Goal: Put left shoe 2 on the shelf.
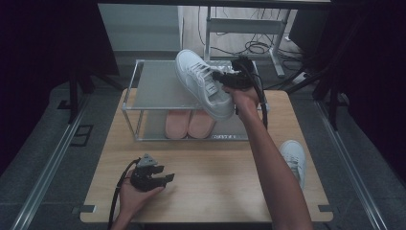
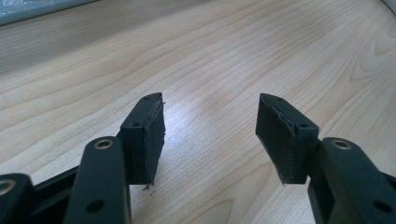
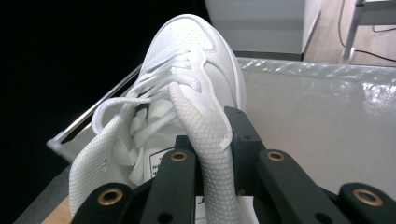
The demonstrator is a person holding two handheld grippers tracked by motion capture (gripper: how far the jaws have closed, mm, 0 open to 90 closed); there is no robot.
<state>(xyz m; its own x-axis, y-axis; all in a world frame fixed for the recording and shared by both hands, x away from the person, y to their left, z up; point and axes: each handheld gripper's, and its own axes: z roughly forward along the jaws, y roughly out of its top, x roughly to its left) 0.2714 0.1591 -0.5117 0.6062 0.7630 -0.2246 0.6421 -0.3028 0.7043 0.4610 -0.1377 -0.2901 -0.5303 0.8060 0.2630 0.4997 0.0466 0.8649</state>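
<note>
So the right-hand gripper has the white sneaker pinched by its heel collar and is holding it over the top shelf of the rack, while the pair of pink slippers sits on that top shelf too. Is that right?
Not quite: the pink slippers sit on the lower shelf, under the top one, as the high view shows. The rest holds: the right gripper pinches the white sneaker by its heel collar, over the top shelf of the rack.
</note>
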